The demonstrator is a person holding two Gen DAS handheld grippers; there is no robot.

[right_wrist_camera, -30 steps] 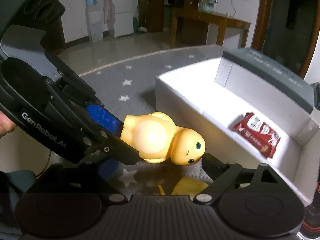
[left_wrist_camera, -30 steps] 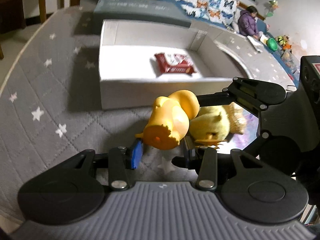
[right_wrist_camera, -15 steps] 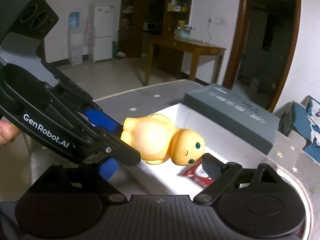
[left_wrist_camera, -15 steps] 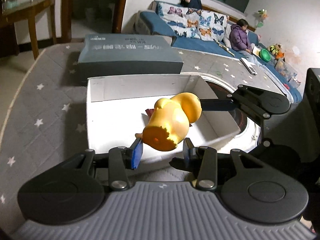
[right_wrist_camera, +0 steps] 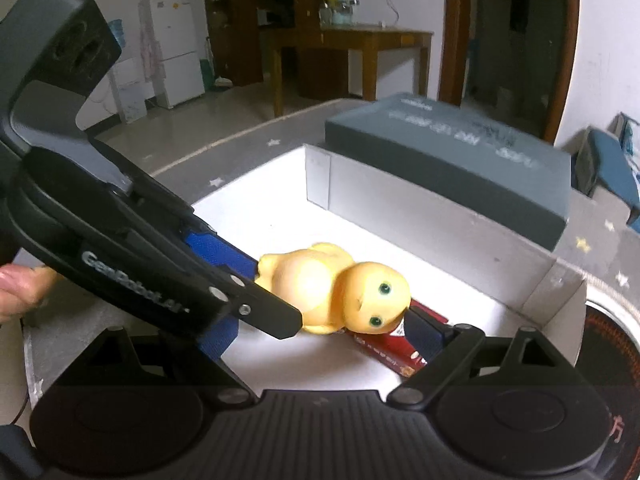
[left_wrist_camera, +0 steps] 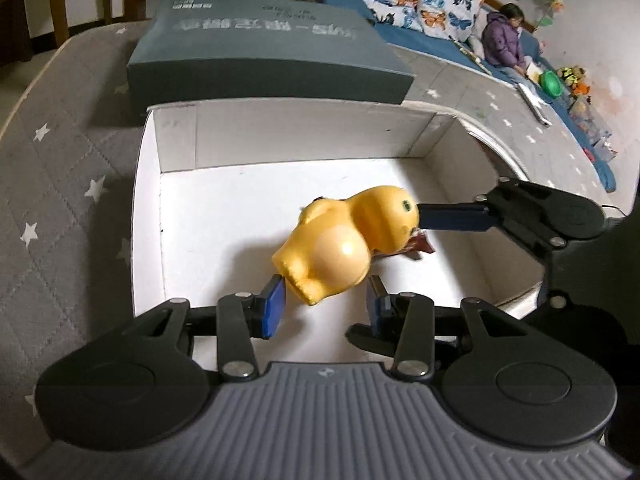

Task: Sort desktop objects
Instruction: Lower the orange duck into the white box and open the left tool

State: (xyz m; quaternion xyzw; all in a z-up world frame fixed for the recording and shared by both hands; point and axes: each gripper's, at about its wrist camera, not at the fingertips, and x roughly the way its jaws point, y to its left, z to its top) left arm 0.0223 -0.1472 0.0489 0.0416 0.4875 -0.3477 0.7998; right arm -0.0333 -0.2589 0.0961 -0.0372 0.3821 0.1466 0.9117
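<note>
A yellow rubber duck hangs over the inside of the white open box; it also shows in the right wrist view. My right gripper is shut on the duck lengthwise, one blue pad at its tail and one at its beak. My left gripper is open, its blue pads either side of the duck's lower end with a gap on the right. A red snack packet lies on the box floor under the duck.
A grey-blue lidded box lies right behind the white box. Both stand on a grey star-patterned cloth over a round table. A sofa with a seated person is beyond.
Both grippers carried the duck from above the cloth, over the box's near wall, and lower inside the box. The duck has rolled belly-up. The left jaws now stand wider.
</note>
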